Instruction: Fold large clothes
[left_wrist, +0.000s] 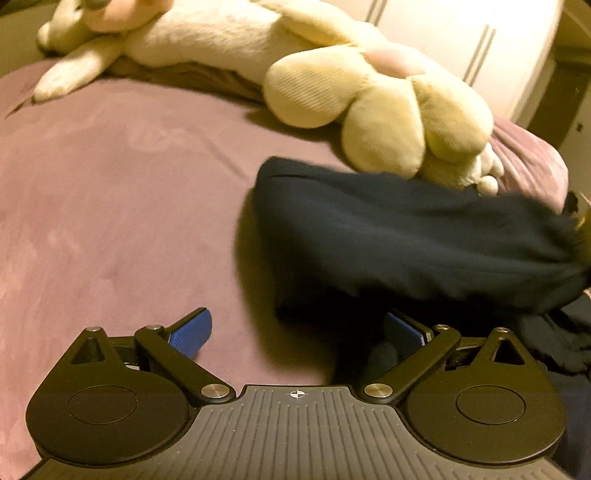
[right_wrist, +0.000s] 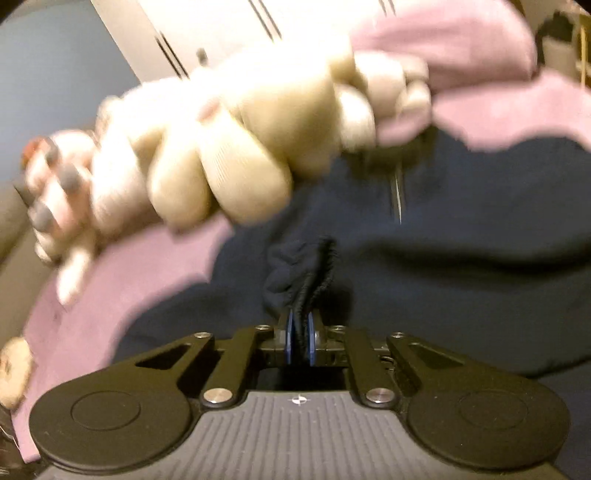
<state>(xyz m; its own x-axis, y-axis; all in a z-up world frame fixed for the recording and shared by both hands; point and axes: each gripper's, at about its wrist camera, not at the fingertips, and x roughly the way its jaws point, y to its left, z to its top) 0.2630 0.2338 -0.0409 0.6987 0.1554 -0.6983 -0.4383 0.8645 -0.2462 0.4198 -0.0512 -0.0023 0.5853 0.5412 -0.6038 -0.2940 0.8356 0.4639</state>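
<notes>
A dark navy garment (left_wrist: 406, 236) lies bunched on the mauve bedsheet (left_wrist: 110, 184), its right side raised and blurred. My left gripper (left_wrist: 295, 319) stands wide open low over the sheet, just in front of the garment's near edge. Nothing is between its blue pads (left_wrist: 192, 332), and the right pad sits in the cloth's shadow. In the right wrist view my right gripper (right_wrist: 301, 321) is shut on a gathered, elastic-looking edge (right_wrist: 314, 273) of the navy garment (right_wrist: 461, 258), which spreads away beyond the fingers.
A large cream plush toy (left_wrist: 369, 99) lies across the far side of the bed, touching the garment's far edge; it shows blurred in the right wrist view (right_wrist: 240, 147). White cupboard doors (left_wrist: 461, 37) stand behind. Bare sheet stretches to the left.
</notes>
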